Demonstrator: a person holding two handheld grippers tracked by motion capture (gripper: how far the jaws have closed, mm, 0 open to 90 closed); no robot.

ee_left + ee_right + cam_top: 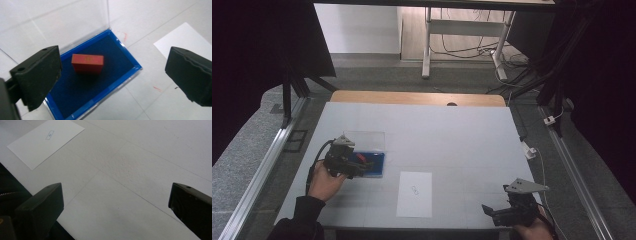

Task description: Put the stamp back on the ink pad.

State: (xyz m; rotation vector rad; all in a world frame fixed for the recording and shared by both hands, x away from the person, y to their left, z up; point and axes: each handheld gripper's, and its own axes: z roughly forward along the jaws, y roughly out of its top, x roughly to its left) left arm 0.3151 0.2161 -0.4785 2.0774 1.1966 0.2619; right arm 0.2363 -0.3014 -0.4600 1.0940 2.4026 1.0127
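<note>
While the left tool hangs with its 2 jaws spread wide and nothing between them, a small red block sits just beyond, at the centre-left of the left gripper view. It rests upright on the dark blue lining of a shallow blue tray, whose clear lid stands open toward the upper left. In the high view the same tool hovers over the tray at the left middle of the bench.

The step looks like an approach to pick the block out. Next, the jaws would need to descend astride it and close without catching the tray rim.

The right tool, also spread and empty, idles low right, with a white sheet lying at the upper left of its view.
</note>
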